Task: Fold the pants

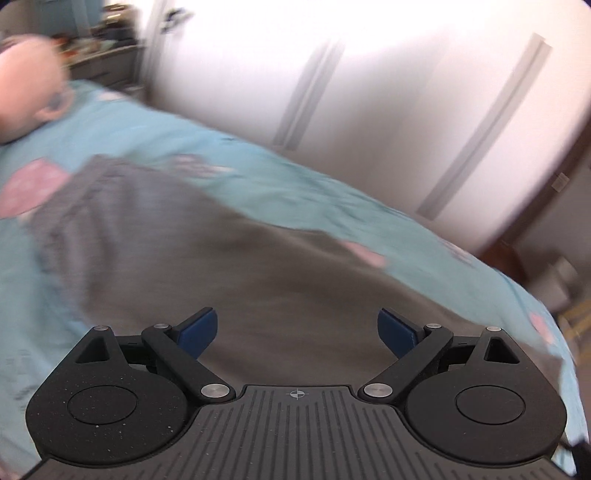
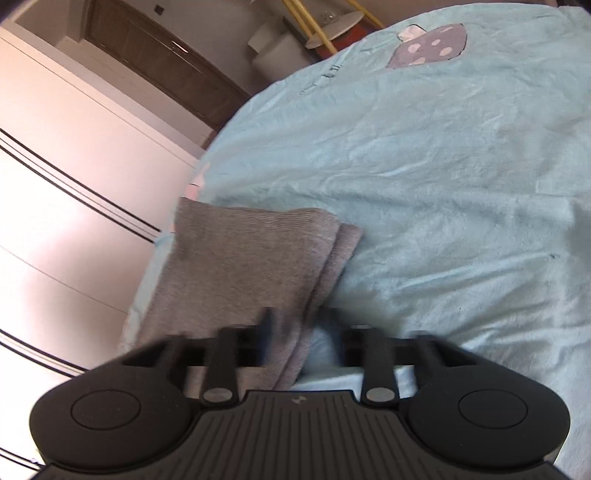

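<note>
Grey pants lie spread on a light blue bedsheet; the left wrist view is motion-blurred. My left gripper is open and empty, hovering over the grey fabric. In the right wrist view the grey pants show as a folded strip with its ribbed end pointing away. My right gripper is blurred, its fingers partly apart around the near end of the strip; whether it grips the cloth is unclear.
The bedsheet carries pink patches and a mushroom print. White wardrobe doors stand beyond the bed edge. A pink round object sits at the far left. A dark door and a small stand lie behind.
</note>
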